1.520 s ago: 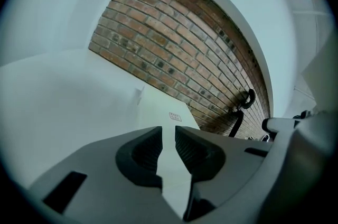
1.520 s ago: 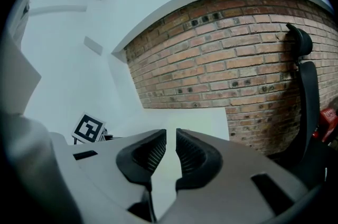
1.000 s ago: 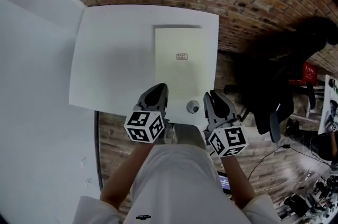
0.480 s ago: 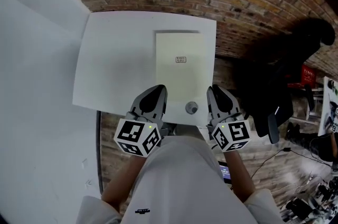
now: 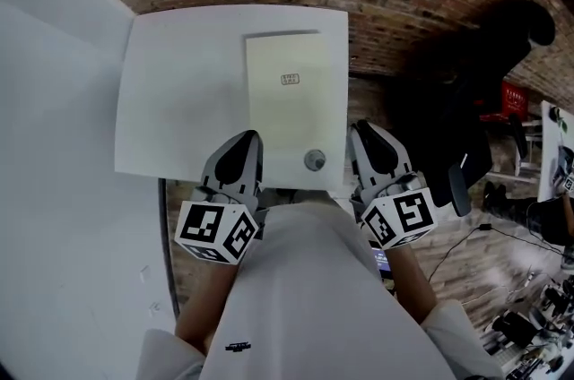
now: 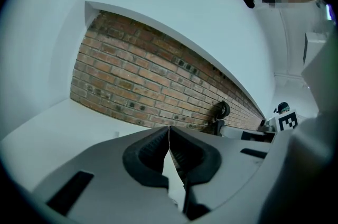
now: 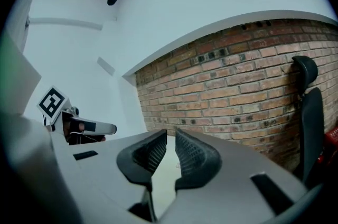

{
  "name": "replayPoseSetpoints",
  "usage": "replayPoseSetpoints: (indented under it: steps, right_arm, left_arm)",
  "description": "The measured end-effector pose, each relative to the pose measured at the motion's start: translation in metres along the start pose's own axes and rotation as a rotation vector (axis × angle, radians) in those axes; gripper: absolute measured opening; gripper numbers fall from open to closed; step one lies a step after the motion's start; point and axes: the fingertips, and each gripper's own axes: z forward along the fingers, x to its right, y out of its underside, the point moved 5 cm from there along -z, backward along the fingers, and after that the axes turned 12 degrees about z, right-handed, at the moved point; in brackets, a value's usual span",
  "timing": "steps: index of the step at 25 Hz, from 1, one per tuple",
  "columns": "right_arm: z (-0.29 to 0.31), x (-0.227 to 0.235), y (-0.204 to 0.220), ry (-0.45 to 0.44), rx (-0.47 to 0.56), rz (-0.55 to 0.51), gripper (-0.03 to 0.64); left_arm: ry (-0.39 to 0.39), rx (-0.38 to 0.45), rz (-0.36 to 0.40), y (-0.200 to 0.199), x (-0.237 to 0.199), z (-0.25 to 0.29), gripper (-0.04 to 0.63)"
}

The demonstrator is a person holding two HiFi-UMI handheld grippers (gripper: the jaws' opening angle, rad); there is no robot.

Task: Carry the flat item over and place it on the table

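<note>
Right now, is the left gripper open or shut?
Shut and empty: in its own view the left gripper has its jaws touching at the tips, nothing between.

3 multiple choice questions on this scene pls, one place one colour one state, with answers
1. Where on the white table does the flat sheet lie, in the head view? A) right part B) left part C) off it, on the floor
2. The sheet's colour? A) red B) pale cream C) black
3. The left gripper: how do its jaws stand? A) wide apart B) clamped on a bottle C) together, nothing between
Answers: 1 A, it runs along the table's right edge; 2 B, slightly yellower than the table; 3 C, the tips meet in the left gripper view.
</note>
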Motion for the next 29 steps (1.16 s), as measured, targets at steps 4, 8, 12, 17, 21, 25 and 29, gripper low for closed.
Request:
replayPoseSetpoints:
  steps: [4,8,12,17,21,25,29]
  right_arm:
    - [-0.012,-0.014,-0.001,-0.003,0.013,-0.001,0.067]
    - [-0.02,-0.02,0.0,-0.005,0.013,-0.004,0.061]
    - [-0.023,-0.022,0.008,-0.005,-0.006,0.0,0.061]
    - [-0.024,-0.026,0.012,-0.006,-0.016,-0.004,0.061]
    - [-0.024,-0.03,0.014,-0.003,-0.012,0.0,0.061]
    - [-0.025,-0.036,0.016,0.0,-0.019,-0.005,0.061]
    - [-0.023,-0.04,0.015,-0.01,-0.03,-0.013,0.061]
  left_arm:
    - [0.002,-0.006,0.005,0.002,0.004,-0.012,0.025]
    - [-0.001,-0.016,0.023,0.005,0.008,-0.016,0.025]
    - [0.005,-0.035,0.029,0.012,0.009,-0.016,0.025]
    - [0.013,-0.046,0.029,0.015,0.01,-0.017,0.025]
    - [0.021,-0.049,0.034,0.015,0.01,-0.018,0.025]
    - [0.025,-0.052,0.035,0.014,0.01,-0.019,0.025]
    - [0.025,-0.06,0.032,0.014,0.009,-0.019,0.025]
